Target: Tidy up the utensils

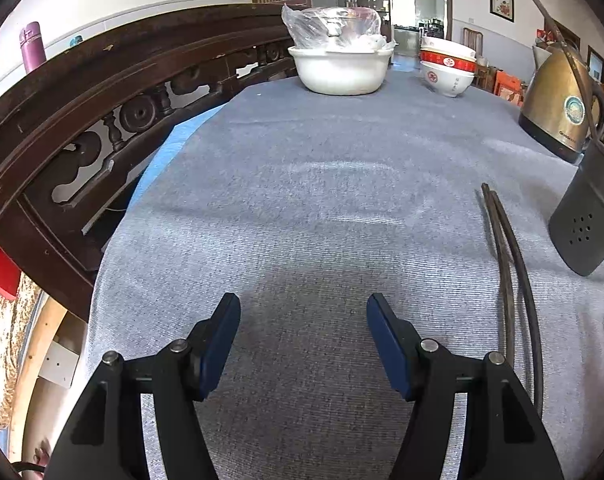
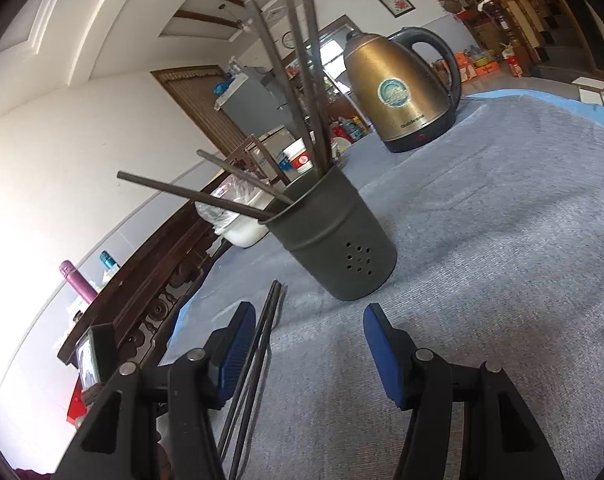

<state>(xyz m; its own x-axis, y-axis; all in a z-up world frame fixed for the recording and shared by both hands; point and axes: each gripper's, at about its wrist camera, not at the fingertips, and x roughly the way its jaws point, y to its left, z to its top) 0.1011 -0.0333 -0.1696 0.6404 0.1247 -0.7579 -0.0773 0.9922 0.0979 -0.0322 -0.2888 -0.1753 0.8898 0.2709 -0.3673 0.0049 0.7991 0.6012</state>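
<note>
**Two chopsticks lie loose beside the holder on a grey-clothed table**

A pair of dark chopsticks [image 1: 510, 272] lies flat on the cloth, side by side and nearly touching, just left of a dark holder [image 2: 338, 240]. The holder stands upright with small holes near its base. Several more sticks [image 2: 302, 80] stand in it, and two lean out low over its left rim.

The left gripper [image 1: 304, 344] hangs over bare cloth with its blue pads apart and nothing between them; the loose pair lies off to its right. The right gripper [image 2: 309, 350] is also spread and empty. Its left pad sits just beside the loose pair, which runs past on the inner side of that pad; contact cannot be told.

The table [image 1: 302, 200] is covered in grey ribbed cloth, bare across its middle. At the far end stand a white basin [image 1: 342, 70] holding a plastic-wrapped item and stacked red-and-white bowls [image 1: 448, 66]. A brass-coloured kettle [image 2: 398, 96] stands behind the holder. A carved dark wooden rail [image 1: 114, 116] borders the table's left edge. Beyond are white walls, a doorway and shelves.
</note>
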